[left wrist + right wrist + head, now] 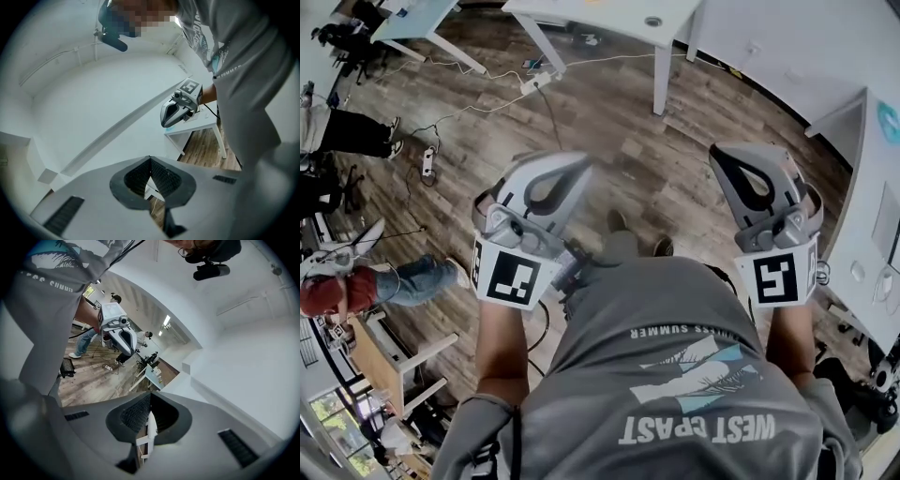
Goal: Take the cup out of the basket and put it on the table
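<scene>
At far left a person (352, 286) sits low beside a power strip (428, 161) on the wood floor (609, 122).

The left tongs (555, 180) are held up in front of the chest, forearm raised, marker cube facing the head camera. In their own view the two jaws meet at the tips, with nothing between them, only the small diamond gap behind the tips. That view looks up at white wall and ceiling, so the tongs seem tilted upward rather than toward any work surface.

Between the hands hangs the grey shirt (675, 375), with feet showing on the floor below.

The right tongs (752, 178) mirror the left: raised forearm, level with the other, well apart from it. Their jaws are also closed tip to tip on nothing.

White desks (609, 17) stand at the far edge, and another desk (874, 234) runs down the right side, closer to the right hand.

Neither cup nor basket appears in any view, so which way the cup lies, how its axis runs and which hand is nearer cannot be told. The take-out looks not yet begun; the likely first need is to find the basket and part one pair of jaws.
</scene>
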`<state>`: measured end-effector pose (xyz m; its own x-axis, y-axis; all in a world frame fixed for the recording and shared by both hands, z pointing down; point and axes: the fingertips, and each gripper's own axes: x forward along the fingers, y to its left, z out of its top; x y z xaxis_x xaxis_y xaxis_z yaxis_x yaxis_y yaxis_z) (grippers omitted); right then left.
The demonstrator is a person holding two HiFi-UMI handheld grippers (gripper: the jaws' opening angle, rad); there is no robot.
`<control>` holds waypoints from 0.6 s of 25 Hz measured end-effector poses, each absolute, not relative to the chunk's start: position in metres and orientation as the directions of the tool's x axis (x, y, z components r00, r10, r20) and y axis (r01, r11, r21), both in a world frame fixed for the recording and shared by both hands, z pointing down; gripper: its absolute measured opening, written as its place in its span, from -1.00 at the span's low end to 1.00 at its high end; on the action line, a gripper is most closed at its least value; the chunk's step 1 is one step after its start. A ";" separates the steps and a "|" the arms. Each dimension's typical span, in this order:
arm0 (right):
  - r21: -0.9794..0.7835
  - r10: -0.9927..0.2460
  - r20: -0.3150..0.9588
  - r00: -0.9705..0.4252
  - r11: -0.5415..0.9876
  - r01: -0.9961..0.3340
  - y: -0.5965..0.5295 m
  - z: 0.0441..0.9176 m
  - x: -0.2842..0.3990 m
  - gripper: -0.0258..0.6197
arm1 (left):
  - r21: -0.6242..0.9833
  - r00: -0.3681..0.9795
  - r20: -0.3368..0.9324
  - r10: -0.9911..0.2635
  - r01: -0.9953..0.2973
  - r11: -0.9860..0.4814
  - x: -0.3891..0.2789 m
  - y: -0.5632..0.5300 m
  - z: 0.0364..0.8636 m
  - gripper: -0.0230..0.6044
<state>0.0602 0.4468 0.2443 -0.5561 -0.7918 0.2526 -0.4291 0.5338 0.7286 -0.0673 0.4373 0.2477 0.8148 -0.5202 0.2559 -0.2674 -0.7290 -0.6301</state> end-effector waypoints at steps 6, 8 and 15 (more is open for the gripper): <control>0.726 -0.789 0.288 -0.543 0.549 -0.414 0.409 0.245 0.039 -0.89 | -0.627 0.826 0.223 -0.517 -0.284 -0.725 -0.083 0.393 0.248 -0.90; 0.726 -0.791 0.295 -0.535 0.550 -0.414 0.395 0.242 0.029 -0.89 | -0.628 0.833 0.214 -0.511 -0.283 -0.725 -0.094 0.379 0.248 -0.90; 0.727 -0.797 0.338 -0.501 0.559 -0.399 0.355 0.244 -0.001 -0.89 | -0.606 0.848 0.157 -0.506 -0.322 -0.727 -0.130 0.329 0.255 -0.90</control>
<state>-0.0005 0.3547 0.2442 -0.5011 -0.7968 0.3378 -0.3993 0.5592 0.7266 -0.1301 0.3291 0.2546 0.8482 -0.5059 0.1568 -0.3217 -0.7273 -0.6062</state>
